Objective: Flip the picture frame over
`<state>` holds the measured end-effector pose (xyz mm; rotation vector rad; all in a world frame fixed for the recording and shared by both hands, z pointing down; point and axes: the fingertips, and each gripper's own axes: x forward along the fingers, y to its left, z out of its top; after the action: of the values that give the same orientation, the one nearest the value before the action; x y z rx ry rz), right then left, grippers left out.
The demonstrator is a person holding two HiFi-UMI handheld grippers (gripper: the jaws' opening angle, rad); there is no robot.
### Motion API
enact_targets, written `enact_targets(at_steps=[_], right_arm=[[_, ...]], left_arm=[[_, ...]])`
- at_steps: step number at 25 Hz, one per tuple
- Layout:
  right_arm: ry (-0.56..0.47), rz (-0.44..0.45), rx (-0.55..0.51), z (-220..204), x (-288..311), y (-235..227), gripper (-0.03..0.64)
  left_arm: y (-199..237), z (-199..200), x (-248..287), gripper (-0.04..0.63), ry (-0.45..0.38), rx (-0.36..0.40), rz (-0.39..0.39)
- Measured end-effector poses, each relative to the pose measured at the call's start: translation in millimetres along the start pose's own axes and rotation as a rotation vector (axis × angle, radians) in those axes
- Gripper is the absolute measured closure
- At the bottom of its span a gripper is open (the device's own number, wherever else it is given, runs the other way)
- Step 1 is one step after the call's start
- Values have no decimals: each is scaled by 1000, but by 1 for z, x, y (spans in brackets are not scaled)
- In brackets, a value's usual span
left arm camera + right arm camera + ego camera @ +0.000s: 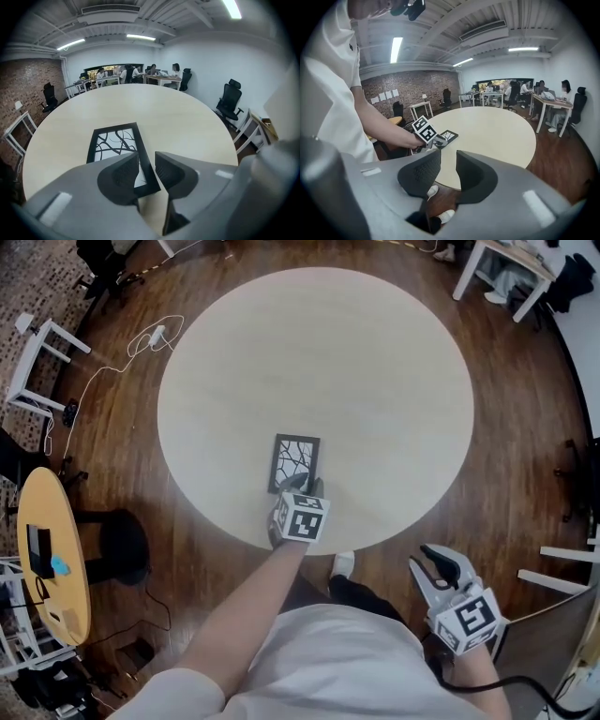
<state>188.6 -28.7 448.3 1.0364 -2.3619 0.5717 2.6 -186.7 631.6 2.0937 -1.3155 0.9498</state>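
Observation:
A black picture frame (296,463) with a branch print lies flat, face up, near the front edge of the round pale table (375,362). My left gripper (302,486) reaches down to the frame's near end. In the left gripper view the frame (115,140) runs away from me, and its right border passes through the gap of my left gripper (146,171), whose jaws stand open, not pressing on it. My right gripper (433,563) hangs off the table at the lower right, open and empty. The right gripper view (447,171) shows floor between the jaws, and the frame (447,136) farther off.
A small yellow round table (52,549) stands on the wooden floor at left, with a white stand (37,362) and a cable (141,343) beyond. A white desk (511,268) is at the back right. Office chairs (232,101) stand past the table.

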Motion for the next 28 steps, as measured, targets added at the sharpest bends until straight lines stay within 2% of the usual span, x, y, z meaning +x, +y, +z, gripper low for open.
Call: enact_targets(at_steps=[5, 9, 14, 23, 28], right_arm=[[3, 21, 32, 2, 1, 2, 512], [11, 17, 39, 1, 2, -3, 512], [20, 18, 37, -1, 4, -8, 512], [19, 40, 18, 8, 13, -12, 512], [6, 32, -4, 19, 23, -9, 512]], left_arm=[[1, -7, 2, 488, 20, 24, 48], [2, -8, 0, 495, 5, 43, 96], [2, -10, 0, 531, 13, 2, 113], [-5, 6, -15, 532, -26, -66, 19], [-13, 32, -39, 532, -101, -152, -127]])
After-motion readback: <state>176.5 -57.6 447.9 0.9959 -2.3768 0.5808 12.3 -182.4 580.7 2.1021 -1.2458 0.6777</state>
